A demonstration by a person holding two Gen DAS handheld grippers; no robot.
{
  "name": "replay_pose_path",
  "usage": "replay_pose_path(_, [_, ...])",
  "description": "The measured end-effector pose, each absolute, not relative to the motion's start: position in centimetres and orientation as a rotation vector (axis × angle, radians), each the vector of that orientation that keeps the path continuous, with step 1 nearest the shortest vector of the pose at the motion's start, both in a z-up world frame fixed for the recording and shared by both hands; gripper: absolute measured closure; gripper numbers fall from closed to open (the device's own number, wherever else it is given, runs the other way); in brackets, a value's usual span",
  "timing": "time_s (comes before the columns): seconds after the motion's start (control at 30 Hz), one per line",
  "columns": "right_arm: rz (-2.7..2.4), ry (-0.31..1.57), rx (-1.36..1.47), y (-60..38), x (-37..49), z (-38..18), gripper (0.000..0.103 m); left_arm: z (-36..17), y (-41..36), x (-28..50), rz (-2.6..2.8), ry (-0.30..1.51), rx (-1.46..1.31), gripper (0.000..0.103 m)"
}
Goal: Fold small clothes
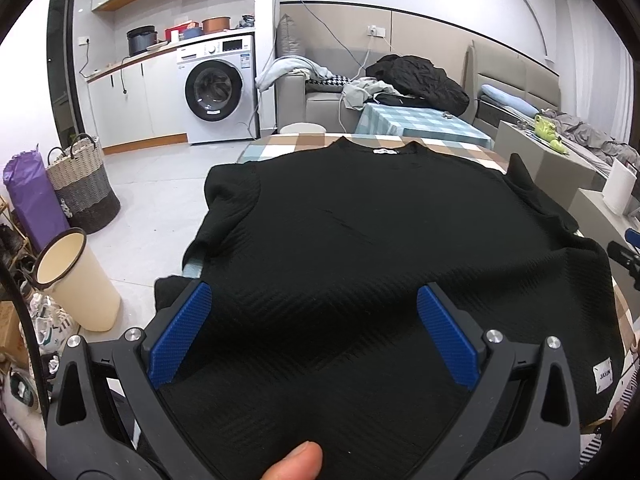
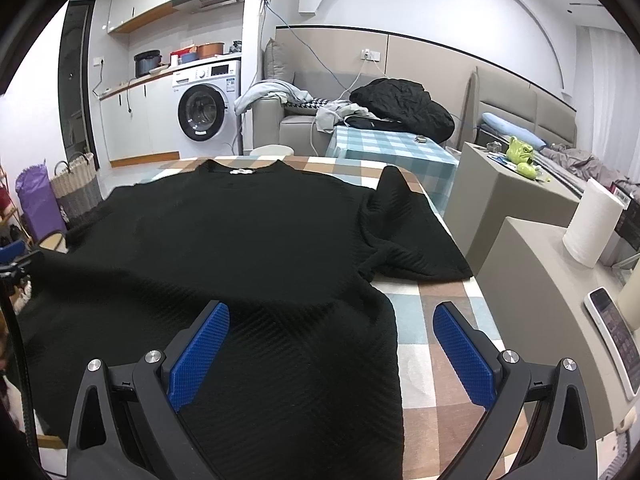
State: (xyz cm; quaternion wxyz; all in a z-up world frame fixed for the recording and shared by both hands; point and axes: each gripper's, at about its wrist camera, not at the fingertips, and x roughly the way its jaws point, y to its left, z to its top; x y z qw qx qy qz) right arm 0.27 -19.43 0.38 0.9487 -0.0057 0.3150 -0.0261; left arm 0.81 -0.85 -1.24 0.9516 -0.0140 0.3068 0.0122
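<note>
A black ribbed short-sleeved top (image 1: 360, 232) lies spread flat on the checked tablecloth (image 1: 280, 146), collar at the far side with a white label. It also shows in the right wrist view (image 2: 224, 248), where its right sleeve (image 2: 404, 236) lies creased on the cloth (image 2: 436, 304). My left gripper (image 1: 314, 300) is open over the near hem on the left side, its blue pads (image 1: 180, 336) wide apart and empty. My right gripper (image 2: 332, 314) is open over the top's right near edge, pads (image 2: 464, 356) apart and empty.
A cream bin (image 1: 76, 280), a woven basket (image 1: 82, 184) and a purple roll stand on the floor to the left. Grey cabinets with a paper roll (image 2: 592, 224) and a phone (image 2: 614, 336) are close on the right. A second checked table (image 2: 388, 148) and a sofa lie beyond.
</note>
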Motion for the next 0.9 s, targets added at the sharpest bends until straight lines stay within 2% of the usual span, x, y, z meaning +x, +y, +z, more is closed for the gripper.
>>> replay_pose_path(0.17, [-0.025, 0.639, 0.042, -19.7, 0.3, 1.3, 0.000, -0.3, -0.2, 1.7, 0.062, 0.610, -0.003, 0.001])
replay_pose_path(0.4, [0.073, 0.685, 0.272, -22.1, 2.7, 1.7, 0.001, 1.1, 2.8, 4.6, 0.086, 0.621, -0.073, 0.001])
replay_pose_path(0.5, [0.063, 0.698, 0.314, -22.9, 4.0, 1.7, 0.006, 1.5, 4.1, 6.0, 0.102, 0.623, -0.089, 0.001])
replay_pose_path(0.63, [0.003, 0.698, 0.415, -25.3, 5.6, 1.7, 0.007, 1.8, 6.5, 8.5, 0.098, 0.636, -0.156, 0.001])
replay_pose_path(0.77, [-0.081, 0.722, 0.480, -27.0, 7.6, 1.4, 0.016, 1.8, 8.4, 11.0, 0.103, 0.651, -0.185, 0.001])
replay_pose_path(0.9, [-0.066, 0.753, 0.449, -26.0, 9.9, 1.5, 0.016, 1.1, 8.8, 13.7, 0.109, 0.684, -0.179, 0.001])
